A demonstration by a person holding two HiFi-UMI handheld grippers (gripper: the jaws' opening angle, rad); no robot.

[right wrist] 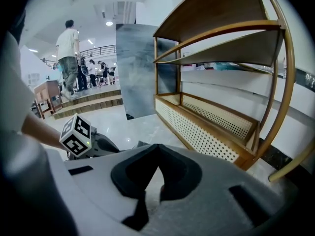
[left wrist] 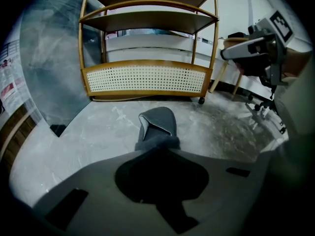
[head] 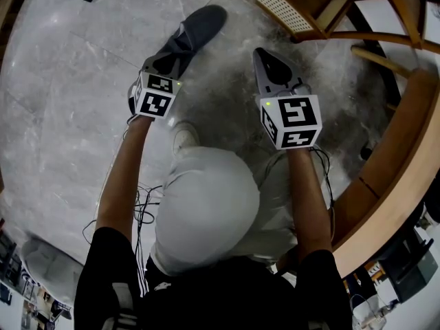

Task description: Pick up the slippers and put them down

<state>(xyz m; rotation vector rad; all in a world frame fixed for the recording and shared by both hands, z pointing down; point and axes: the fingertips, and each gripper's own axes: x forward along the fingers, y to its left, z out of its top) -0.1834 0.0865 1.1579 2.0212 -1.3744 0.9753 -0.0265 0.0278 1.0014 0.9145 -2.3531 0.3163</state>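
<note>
A dark grey slipper with a pale lining hangs from my left gripper, which is shut on its heel end. In the left gripper view the slipper points away from the jaws, low over the marble floor; I cannot tell whether its toe touches. My right gripper is held to the right of it, shut, with nothing between its fingers. In the right gripper view the pads of the right gripper meet at the tips. No second slipper is in view.
A wooden shelf unit with a perforated cane panel stands on casters just beyond the slipper, also seen as the shelf. A curved wooden rail runs along the right. The person's white shoe is on the floor below the grippers. People walk far off.
</note>
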